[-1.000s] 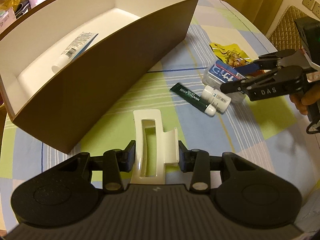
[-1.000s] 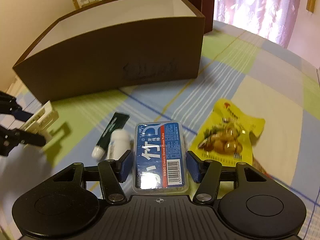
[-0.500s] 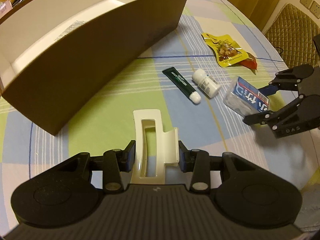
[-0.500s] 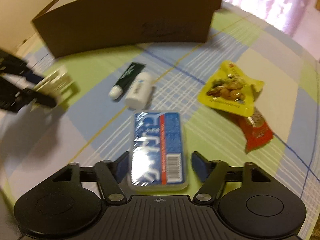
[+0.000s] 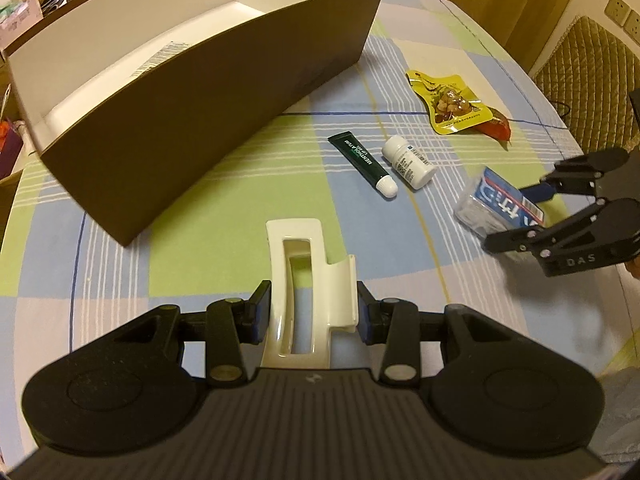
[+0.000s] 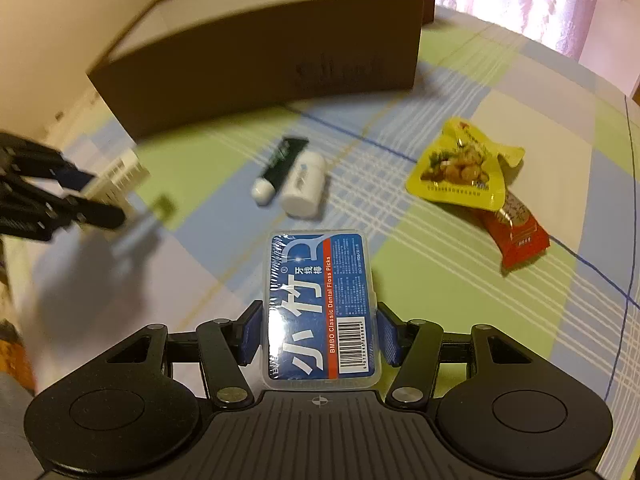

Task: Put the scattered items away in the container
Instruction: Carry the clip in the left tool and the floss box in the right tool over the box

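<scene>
On the checked cloth (image 5: 224,264) lie a green tube (image 5: 362,164), white bottle (image 5: 408,163) and snack packets (image 5: 450,102), between grippers and brown box (image 5: 208,120). The box holds one flat item (image 5: 160,58). Left gripper (image 5: 310,312) clamps a cream clip (image 5: 306,284); right gripper (image 6: 318,334), jaws closing, holds the floss-pick case (image 6: 318,304).

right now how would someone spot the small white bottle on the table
Start at the big brown box on the checked tablecloth. In front of its long side two small things lie side by side: a dark green tube and the white bottle. The bottle is the stubby all-white cylinder with a printed label, lying on its side.
</scene>
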The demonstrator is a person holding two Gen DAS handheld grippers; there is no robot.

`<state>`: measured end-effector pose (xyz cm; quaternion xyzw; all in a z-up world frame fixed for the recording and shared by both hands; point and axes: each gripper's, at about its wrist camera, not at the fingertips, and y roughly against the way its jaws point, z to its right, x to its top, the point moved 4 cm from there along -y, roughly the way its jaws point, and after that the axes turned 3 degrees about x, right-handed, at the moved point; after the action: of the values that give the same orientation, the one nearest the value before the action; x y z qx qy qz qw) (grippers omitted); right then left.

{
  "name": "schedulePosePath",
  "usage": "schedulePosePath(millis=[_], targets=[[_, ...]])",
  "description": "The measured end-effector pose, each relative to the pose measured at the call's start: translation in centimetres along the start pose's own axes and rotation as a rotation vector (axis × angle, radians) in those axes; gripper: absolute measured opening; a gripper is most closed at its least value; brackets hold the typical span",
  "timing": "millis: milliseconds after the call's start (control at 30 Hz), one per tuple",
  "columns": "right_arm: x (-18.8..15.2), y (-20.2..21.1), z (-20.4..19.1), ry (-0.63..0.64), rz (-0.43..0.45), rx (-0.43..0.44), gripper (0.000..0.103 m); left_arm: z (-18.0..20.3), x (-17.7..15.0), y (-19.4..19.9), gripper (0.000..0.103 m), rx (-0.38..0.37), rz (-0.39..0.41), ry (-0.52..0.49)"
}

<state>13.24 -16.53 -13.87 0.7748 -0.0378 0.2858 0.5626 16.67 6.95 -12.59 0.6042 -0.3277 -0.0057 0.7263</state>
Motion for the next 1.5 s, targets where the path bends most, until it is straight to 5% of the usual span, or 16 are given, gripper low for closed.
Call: schedulePosePath(millis=[867,1500], targets=[[8.6,4.3,-3.0,0.095,0.165,0.106,0.059,-1.9,3.2,9.2,0.036,0.054,0.19,-0.039],[22.7,3.2,-6.0,0.21,0.284,0.126,0.059,-8.4,12.0,11.8,0.036,0.121,0.329,-0.147]])
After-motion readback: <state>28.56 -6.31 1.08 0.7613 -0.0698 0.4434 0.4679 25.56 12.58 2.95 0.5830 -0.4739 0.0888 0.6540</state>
